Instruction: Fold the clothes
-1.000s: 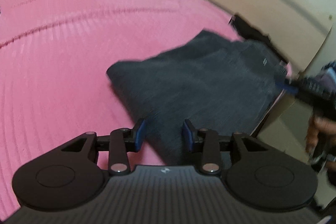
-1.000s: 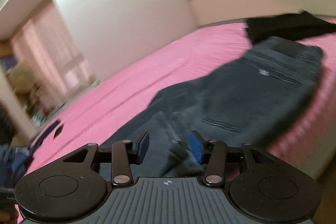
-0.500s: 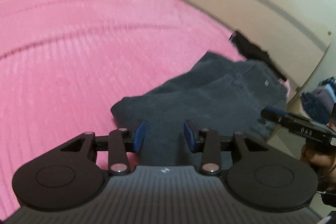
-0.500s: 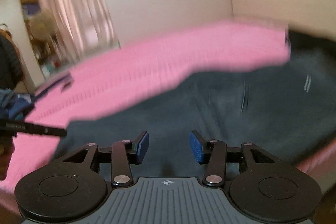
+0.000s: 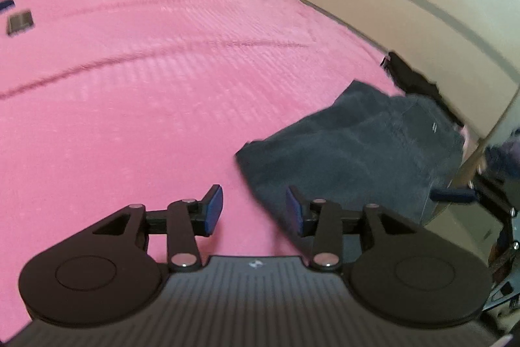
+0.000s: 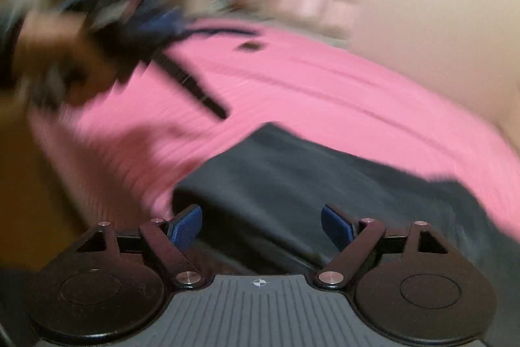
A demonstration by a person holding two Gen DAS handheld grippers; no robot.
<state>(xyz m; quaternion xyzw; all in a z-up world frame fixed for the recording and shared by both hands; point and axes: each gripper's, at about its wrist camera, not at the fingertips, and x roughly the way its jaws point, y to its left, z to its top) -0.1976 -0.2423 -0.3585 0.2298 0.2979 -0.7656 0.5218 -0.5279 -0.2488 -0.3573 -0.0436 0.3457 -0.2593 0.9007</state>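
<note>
The jeans (image 5: 364, 152) are dark grey-blue denim, folded into a flat, roughly rectangular bundle of a few layers. They lie on the pink bedspread (image 5: 162, 86), near its corner by the pale headboard and close to the bed's side edge, with one end reaching that edge. The folded corner nearest the middle of the bedspread is blunt and slightly raised. Seams and a small light mark show on the upper layer near the headboard end. A black garment (image 5: 409, 77) lies just beyond the jeans, against the headboard; whether the two touch cannot be told. In the right wrist view the jeans (image 6: 325, 184) are blurred, their surface smooth.
</note>
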